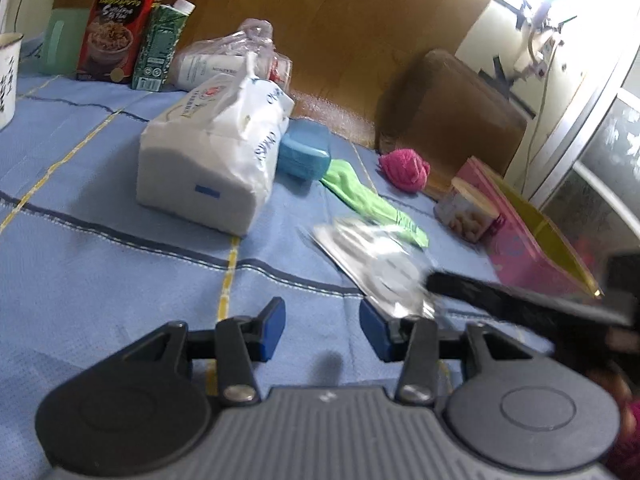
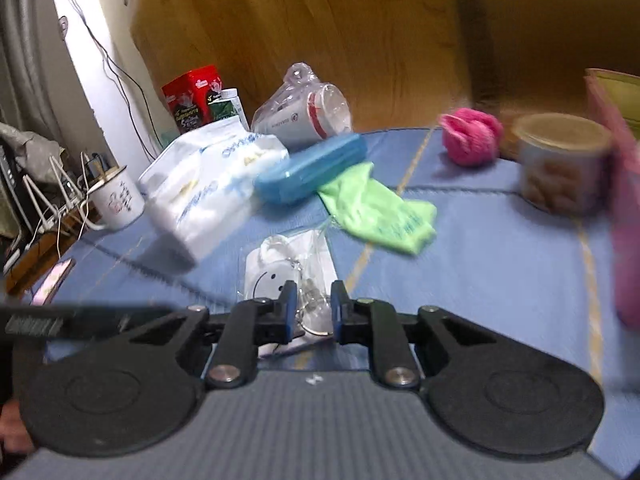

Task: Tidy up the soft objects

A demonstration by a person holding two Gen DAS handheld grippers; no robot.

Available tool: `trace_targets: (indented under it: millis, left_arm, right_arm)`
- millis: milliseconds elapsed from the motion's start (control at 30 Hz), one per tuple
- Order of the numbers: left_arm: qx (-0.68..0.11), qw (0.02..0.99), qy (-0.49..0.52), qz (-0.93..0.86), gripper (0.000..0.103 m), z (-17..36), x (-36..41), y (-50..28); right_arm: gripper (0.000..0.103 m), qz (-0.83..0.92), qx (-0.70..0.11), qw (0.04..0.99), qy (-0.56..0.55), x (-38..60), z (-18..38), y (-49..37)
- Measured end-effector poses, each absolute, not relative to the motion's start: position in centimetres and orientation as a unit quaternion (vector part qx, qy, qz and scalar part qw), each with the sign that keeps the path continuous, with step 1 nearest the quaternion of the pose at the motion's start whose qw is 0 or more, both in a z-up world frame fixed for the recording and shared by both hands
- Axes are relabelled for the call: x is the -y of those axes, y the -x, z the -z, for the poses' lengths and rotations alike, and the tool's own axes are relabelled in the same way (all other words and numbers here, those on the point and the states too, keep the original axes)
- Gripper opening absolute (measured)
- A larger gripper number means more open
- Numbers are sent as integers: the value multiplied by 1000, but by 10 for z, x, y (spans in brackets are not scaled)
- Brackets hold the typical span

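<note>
Left wrist view: left gripper (image 1: 322, 330) jaws apart, nothing between them, low centre; clear plastic packet (image 1: 374, 270) just right of centre with right gripper (image 1: 436, 280) on its edge. Right wrist view: right gripper (image 2: 314, 308) clamped on the packet (image 2: 290, 268) at centre; green cloth (image 2: 376, 208) and pink yarn ball (image 2: 472, 136) lie upper right on the blue tablecloth (image 2: 500, 256).

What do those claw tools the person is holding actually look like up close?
Both look alike. The left gripper has two matte black fingers tipped with blue pads, black linkage bars on silver pivot bolts, round black discs at each side, and a ribbed grey body with a small white mark. The right gripper is the same. No cables or sleeves show.
</note>
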State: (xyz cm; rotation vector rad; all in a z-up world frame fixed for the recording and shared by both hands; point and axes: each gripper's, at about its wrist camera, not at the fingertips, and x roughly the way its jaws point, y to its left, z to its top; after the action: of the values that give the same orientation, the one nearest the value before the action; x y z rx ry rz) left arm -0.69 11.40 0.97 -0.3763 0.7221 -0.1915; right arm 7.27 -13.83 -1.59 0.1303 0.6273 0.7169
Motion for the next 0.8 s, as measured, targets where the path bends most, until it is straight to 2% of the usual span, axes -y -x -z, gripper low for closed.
trace_targets:
  millis: [133,333,467,533,567,600,800]
  left_arm:
    - [-358,923,124,63,44,-13,-87,2]
    - [-368,927,62,30,47,-15,-48,-6]
    - [-362,932,20,11,48,-12,-29,-10]
    - [-358,934,5,1,50,-11,-22,-9]
    - [-357,934,2,0,50,-10,-21,-9]
    - [-355,935,-2,-2,51,-9,-19,-8]
    - [-346,938,-13,-6,53,-7,-16,-5]
  right_arm:
    - [20,-286,-269,918,-52,174,18,-34]
    - [21,-194,-253,942,-108,219,27,-2]
    - [29,-182,-243,945,-119,218,30,7]
    - [43,-189,-239,945,-116,216,29,11]
    - [55,-190,-234,947,-114,216,28,13]
    - [58,-189,-229,948,-111,216,28,16]
    - [58,-197,-242,945,-96,212,34,20]
